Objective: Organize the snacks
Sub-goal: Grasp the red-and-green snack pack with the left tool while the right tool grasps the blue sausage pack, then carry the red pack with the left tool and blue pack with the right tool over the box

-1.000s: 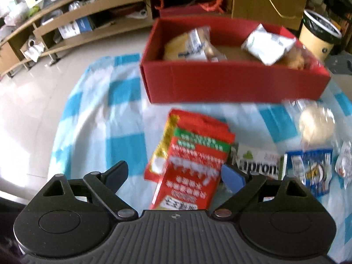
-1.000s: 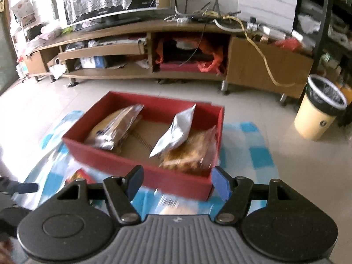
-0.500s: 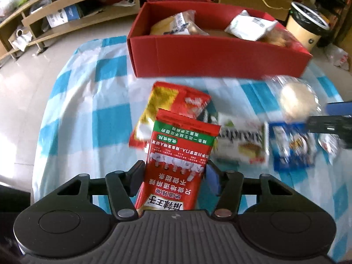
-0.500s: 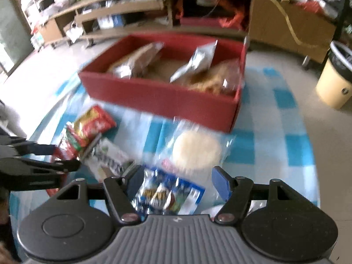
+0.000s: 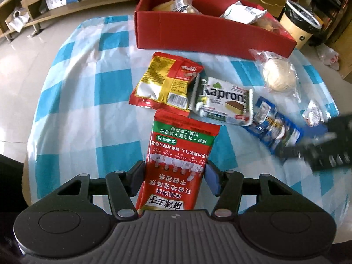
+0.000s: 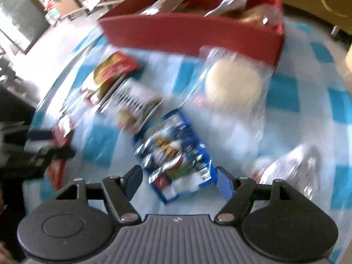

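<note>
My left gripper (image 5: 175, 177) is shut on a red snack packet (image 5: 179, 160) with a green band and holds it by its near end, above the checked cloth. Past it lie a red and gold packet (image 5: 164, 83), a white Kapron cake pack (image 5: 224, 100), a blue packet (image 5: 275, 129) and a bagged bun (image 5: 279, 76). My right gripper (image 6: 178, 181) is open, low over the blue packet (image 6: 173, 154), its jaws on either side of the packet's near end. The right wrist view is blurred. The red box (image 5: 198, 33) holds several snacks.
A blue and white checked cloth (image 5: 88, 92) covers the round table. A small silver wrapper (image 6: 292, 167) lies right of my right gripper. A yellow bin (image 5: 297, 26) stands on the floor behind the box. Wooden shelves (image 5: 44, 2) run along the far left.
My left gripper has shut on the red packet and drawn it back off the red and gold packet. My right gripper has swung down from the box to the blue packet.
</note>
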`<state>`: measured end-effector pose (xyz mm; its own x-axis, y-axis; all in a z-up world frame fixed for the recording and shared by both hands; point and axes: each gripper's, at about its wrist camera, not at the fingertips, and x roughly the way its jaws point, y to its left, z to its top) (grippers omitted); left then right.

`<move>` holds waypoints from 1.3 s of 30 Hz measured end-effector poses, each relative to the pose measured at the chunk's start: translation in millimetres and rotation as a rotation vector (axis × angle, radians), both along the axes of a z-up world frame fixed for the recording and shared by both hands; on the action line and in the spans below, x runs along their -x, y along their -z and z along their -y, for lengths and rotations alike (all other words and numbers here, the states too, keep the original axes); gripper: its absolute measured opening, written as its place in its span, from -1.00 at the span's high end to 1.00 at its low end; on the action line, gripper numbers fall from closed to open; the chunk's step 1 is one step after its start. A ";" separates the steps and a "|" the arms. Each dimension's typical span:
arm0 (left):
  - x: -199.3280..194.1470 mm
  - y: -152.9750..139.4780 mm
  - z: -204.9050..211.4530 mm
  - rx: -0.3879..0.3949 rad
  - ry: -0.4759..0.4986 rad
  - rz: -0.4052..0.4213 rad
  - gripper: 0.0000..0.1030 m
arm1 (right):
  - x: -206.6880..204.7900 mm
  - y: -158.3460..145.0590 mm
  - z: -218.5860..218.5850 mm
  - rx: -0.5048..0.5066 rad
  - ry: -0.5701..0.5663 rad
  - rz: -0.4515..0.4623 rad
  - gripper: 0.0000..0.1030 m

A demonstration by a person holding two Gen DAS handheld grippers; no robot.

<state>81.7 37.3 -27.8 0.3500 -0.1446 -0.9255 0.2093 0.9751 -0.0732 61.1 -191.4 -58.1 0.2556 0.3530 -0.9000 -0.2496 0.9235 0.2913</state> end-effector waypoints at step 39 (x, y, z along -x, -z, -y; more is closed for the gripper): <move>24.9 12.3 11.6 -0.079 0.054 0.038 -0.11 | 36.4 -5.1 -52.8 0.230 -0.003 0.177 -0.24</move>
